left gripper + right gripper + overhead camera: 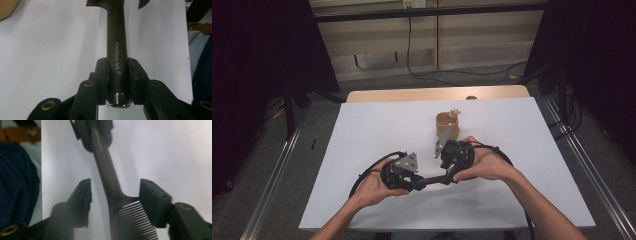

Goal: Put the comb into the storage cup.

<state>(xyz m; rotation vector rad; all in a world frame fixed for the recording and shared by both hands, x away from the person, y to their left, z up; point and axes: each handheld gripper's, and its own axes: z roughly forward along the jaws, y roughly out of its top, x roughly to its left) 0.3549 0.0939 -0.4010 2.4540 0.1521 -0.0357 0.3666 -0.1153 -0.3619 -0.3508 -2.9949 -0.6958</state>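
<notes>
1. The white table sheet (362,150) covers most of the tabletop, and both of the person's forearms come in from the near edge and meet near its middle.

2. A tan cup-like holder (447,126) stands on the sheet just beyond the right hand, with a small pale thing at its rim, too small to name.

3. The left gripper (419,184) sits left of centre, and its jaws are clenched on the butt end of a dark comb handle (116,50). In the left gripper view the handle runs straight away from the jaws, lettered "Creative Art", with the comb's toothed head at the far end.

4. The right gripper (444,176) is just to the right, pointing back at the left one. Its jaws stand released: in the right gripper view the left pad is clearly off the comb (112,185), while the right pad lies close beside the toothed part (135,220), seemingly without pressing.

5. The relation that matters: the comb's long axis lies roughly left-right between the two grippers, handle end in the left jaws, teeth end between the right jaws. By my reading, the left hand alone carries it now, and the holder lies nearer the right hand.
</notes>
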